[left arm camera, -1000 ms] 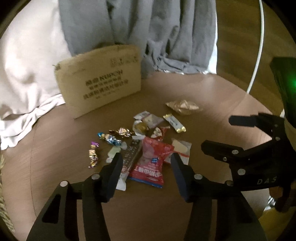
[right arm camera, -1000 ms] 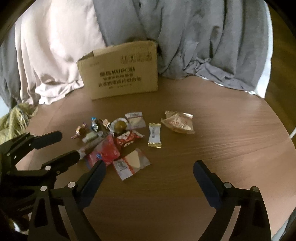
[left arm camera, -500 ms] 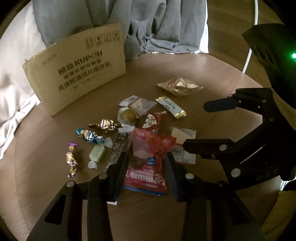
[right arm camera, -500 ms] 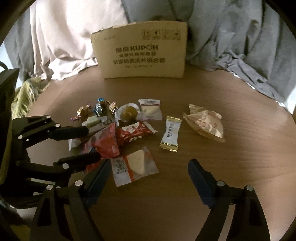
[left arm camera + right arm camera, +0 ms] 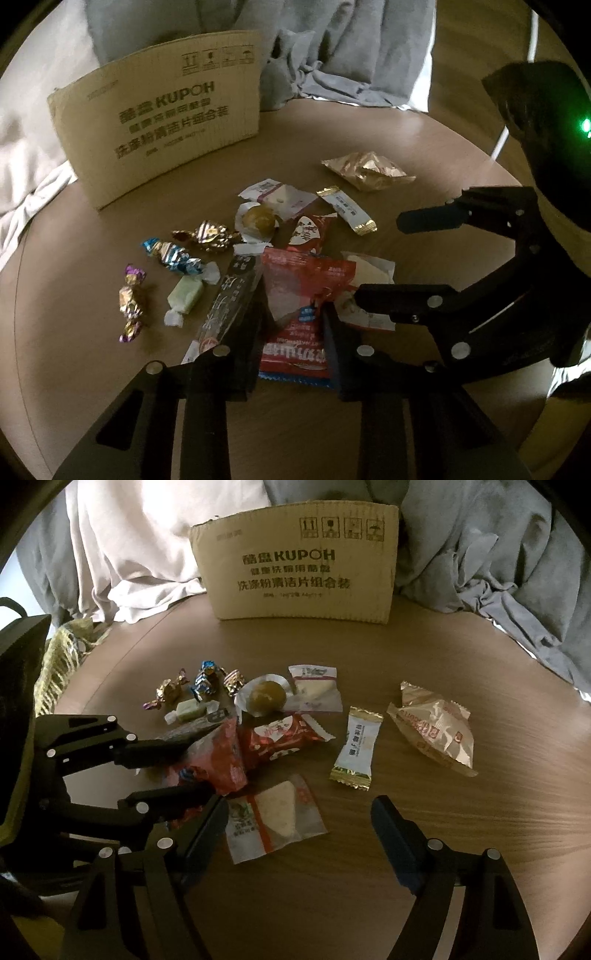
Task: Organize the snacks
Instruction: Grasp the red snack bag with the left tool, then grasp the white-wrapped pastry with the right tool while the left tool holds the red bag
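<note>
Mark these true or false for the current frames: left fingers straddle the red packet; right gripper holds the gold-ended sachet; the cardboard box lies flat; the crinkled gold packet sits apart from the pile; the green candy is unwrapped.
1. The left gripper has its fingers on either side of the red snack packet. True.
2. The right gripper holds the gold-ended sachet. False: it is open, holding nothing.
3. The cardboard box lies flat. False: it stands upright.
4. The crinkled gold packet sits apart from the pile. True.
5. The green candy is unwrapped. False: it is wrapped, ends twisted.
</note>
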{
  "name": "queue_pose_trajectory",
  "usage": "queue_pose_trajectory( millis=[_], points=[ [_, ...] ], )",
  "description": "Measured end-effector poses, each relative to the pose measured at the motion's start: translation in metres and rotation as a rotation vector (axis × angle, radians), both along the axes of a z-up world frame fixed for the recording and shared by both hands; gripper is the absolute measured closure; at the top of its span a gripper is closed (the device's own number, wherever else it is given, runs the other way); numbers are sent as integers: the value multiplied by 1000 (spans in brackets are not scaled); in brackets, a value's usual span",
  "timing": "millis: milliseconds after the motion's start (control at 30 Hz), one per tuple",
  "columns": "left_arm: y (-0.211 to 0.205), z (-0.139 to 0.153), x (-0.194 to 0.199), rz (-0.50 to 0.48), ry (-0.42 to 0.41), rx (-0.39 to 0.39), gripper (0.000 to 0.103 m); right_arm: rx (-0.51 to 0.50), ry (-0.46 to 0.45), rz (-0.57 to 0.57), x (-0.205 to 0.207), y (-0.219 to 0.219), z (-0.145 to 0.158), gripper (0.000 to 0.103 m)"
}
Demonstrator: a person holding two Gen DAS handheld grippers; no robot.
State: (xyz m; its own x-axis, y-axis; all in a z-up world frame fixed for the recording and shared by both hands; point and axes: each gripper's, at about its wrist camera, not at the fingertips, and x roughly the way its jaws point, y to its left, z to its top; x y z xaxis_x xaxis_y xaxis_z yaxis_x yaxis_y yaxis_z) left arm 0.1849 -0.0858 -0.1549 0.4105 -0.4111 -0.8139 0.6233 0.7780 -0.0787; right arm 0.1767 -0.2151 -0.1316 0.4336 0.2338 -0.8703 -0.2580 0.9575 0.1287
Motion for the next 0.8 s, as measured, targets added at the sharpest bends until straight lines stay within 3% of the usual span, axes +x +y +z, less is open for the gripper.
queue_pose_trajectory(
  millis=[267,600,700,767,800],
  points=[
    [17,27,-17,103,-71,-4,74,-25,8,47,2,10,-2,22],
    [29,25,-12,157,-51,-12,74,-93,3,94,3,23,-13,22],
    [29,25,-14,164,-50,-10,74,-97,0,108,1,26,-14,32],
    [31,25,-13,171,-45,-14,74,-93,-8,113,-1,27,-12,45],
    [32,24,-13,176,-41,-16,74,-91,-9,114,-1,28,-12,45]
  ],
)
